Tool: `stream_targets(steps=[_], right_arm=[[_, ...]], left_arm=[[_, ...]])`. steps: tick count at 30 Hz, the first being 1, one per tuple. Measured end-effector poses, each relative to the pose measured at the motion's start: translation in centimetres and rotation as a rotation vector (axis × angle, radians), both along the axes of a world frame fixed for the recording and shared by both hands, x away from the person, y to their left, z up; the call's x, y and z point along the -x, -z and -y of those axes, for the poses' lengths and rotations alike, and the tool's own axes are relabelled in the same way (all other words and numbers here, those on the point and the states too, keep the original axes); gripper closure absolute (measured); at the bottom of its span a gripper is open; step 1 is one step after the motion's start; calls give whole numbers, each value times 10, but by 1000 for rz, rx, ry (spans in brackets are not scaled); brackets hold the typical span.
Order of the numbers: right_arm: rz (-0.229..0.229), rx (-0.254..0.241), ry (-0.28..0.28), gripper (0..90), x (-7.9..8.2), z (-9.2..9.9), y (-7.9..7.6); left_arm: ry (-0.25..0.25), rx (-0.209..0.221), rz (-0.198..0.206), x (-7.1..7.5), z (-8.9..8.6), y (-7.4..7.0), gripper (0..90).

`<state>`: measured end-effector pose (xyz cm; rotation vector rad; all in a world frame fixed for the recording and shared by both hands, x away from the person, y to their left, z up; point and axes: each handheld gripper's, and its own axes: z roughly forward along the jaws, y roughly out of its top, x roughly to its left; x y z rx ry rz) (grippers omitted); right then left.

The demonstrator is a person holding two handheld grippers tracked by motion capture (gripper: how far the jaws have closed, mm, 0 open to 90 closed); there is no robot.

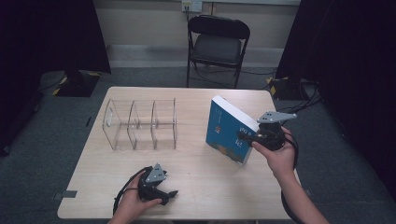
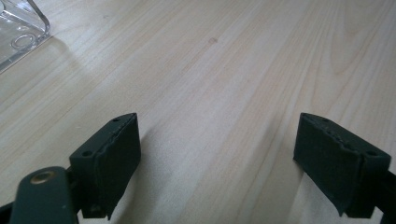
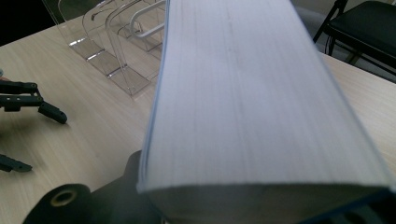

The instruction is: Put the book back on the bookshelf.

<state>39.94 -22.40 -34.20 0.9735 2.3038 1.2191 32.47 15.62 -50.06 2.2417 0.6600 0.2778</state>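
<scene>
I clamp my right gripper [image 1: 245, 135] on a thick blue-covered paperback book [image 1: 229, 129], raised on edge between its jaws, presumably bound for the clear acrylic three-slot rack [image 1: 140, 124]. My left gripper [image 1: 169, 195] idles wide open over the pale wooden table [image 1: 201, 186].

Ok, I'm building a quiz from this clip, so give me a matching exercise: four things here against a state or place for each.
Things:
1. book
2. clear rack
3. left gripper
4. chair

States or places:
A. open, over bare tabletop
B. beyond the table's far edge
C. clamped in the right gripper, tilted up
D. empty, on the table's left half

Pairs: 1-C, 2-D, 3-A, 4-B
</scene>
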Motion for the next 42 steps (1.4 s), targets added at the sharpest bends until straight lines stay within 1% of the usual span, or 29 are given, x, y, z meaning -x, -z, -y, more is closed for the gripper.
stream_targets(steps=[2,5,6,8,11,13,15,18,21,24,26,29,30,33,35,36,39,41,42], right_arm=[[-2,1,-2,615,0,0,0],[-12,-13,-8,616,0,0,0],[-11,-14,-18,616,1,0,0],[-9,-12,-20,616,2,-1,0],[-9,-17,-23,616,6,-1,0],[-14,-32,-20,617,9,1,0],[-19,-45,-25,617,11,4,1],[-23,-51,-44,617,16,7,1],[-25,-56,-47,617,18,8,1],[-32,-69,-57,616,26,10,1],[-35,-76,-57,617,28,11,2],[-35,-90,-64,616,35,12,2],[-36,-92,-72,617,39,14,2],[-35,-98,-88,616,44,16,3],[-35,-103,-89,617,45,18,3],[-37,-112,-87,616,48,21,3],[-36,-109,-91,616,51,22,3],[-31,-102,-101,616,54,22,3],[-30,-101,-104,616,55,23,4]], left_arm=[[1,-2,1,0,0,0,138],[2,-2,0,0,0,0,132],[2,-2,0,0,0,0,132],[2,-2,0,0,0,0,132],[3,-2,0,0,0,0,132],[3,-2,0,0,0,0,132],[3,-2,0,0,0,0,132],[3,-2,-1,0,0,0,132],[3,-1,-3,0,0,0,132],[3,-3,0,0,0,0,131],[3,-2,-1,0,0,0,131],[12,-13,1,-1,0,0,127],[8,-8,0,0,0,0,127],[13,-13,1,-1,0,0,126],[13,-13,0,-1,0,0,126],[12,-13,0,-1,0,0,126],[11,-20,1,-1,0,-1,125],[20,-20,-3,-1,0,-1,112],[18,-11,-4,-1,0,0,112]])
